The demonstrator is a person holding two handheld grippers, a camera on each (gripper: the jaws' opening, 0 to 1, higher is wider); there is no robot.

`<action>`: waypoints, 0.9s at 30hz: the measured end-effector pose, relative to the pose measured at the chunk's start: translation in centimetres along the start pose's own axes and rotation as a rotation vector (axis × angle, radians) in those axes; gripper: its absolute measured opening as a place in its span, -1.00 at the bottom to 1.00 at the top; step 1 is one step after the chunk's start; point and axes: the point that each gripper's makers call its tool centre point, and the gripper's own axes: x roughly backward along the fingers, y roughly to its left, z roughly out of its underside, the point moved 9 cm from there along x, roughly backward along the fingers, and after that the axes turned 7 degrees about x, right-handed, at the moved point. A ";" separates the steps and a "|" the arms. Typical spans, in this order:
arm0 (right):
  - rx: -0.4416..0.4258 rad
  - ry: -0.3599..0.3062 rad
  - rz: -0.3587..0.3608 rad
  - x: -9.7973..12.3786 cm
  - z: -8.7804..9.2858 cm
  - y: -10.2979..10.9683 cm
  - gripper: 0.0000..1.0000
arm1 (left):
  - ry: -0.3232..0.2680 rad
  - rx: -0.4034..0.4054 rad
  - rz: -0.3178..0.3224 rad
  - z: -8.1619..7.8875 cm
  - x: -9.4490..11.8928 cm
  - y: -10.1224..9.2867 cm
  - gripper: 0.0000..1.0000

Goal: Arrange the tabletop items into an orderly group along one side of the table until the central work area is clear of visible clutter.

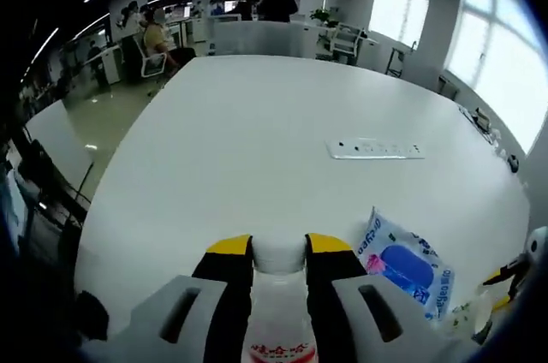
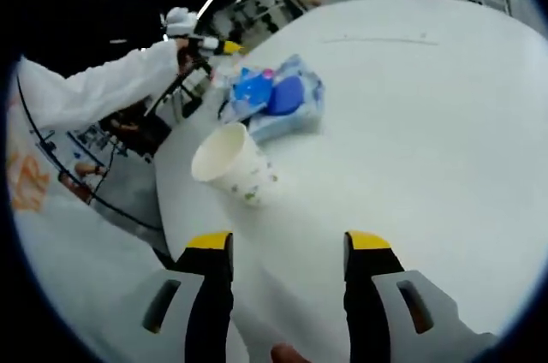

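My left gripper is shut on a clear bottle with a white cap and a red-lettered label, held between the yellow-tipped jaws. A blue and white packet lies on the white table just to the right of it. My right gripper stands open above the table with nothing between its jaws. Ahead of it a paper cup lies on its side, mouth toward the table edge. Beyond the cup lies the same packet. The left gripper shows farther back, held by a white sleeve.
A flat power strip is set into the table's far right part. The table edge runs just left of the cup. People sit at desks beyond the far end. Windows line the right side.
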 end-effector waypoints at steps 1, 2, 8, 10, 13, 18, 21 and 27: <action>-0.005 -0.008 0.001 0.1 0.0 0.0 0.00 | -0.021 -0.009 0.003 0.2 1.1 -0.2 -0.58; -0.008 -0.014 0.002 0.2 0.1 0.1 0.00 | -0.036 -0.016 0.005 0.3 1.8 -0.3 -0.58; 0.023 -0.015 0.009 0.5 0.3 0.5 0.00 | -0.106 -0.111 0.036 2.1 5.5 -1.4 -0.57; 0.021 -0.028 0.008 0.7 0.2 0.6 0.00 | -0.120 -0.129 0.037 2.6 6.5 -1.6 -0.57; 0.023 -0.046 0.011 0.9 0.0 0.9 0.00 | -0.144 -0.148 0.046 3.4 7.4 -1.6 -0.57; 0.035 -0.051 0.013 1.0 0.0 1.0 0.01 | -0.167 -0.177 0.055 4.7 9.2 -2.2 -0.57; 0.037 -0.051 0.013 1.0 0.2 1.1 0.01 | -0.177 -0.185 0.054 5.2 9.6 -2.0 -0.57; 0.046 -0.037 0.007 0.9 0.5 1.3 0.00 | -0.228 -0.176 0.042 6.1 10.0 -1.6 -0.57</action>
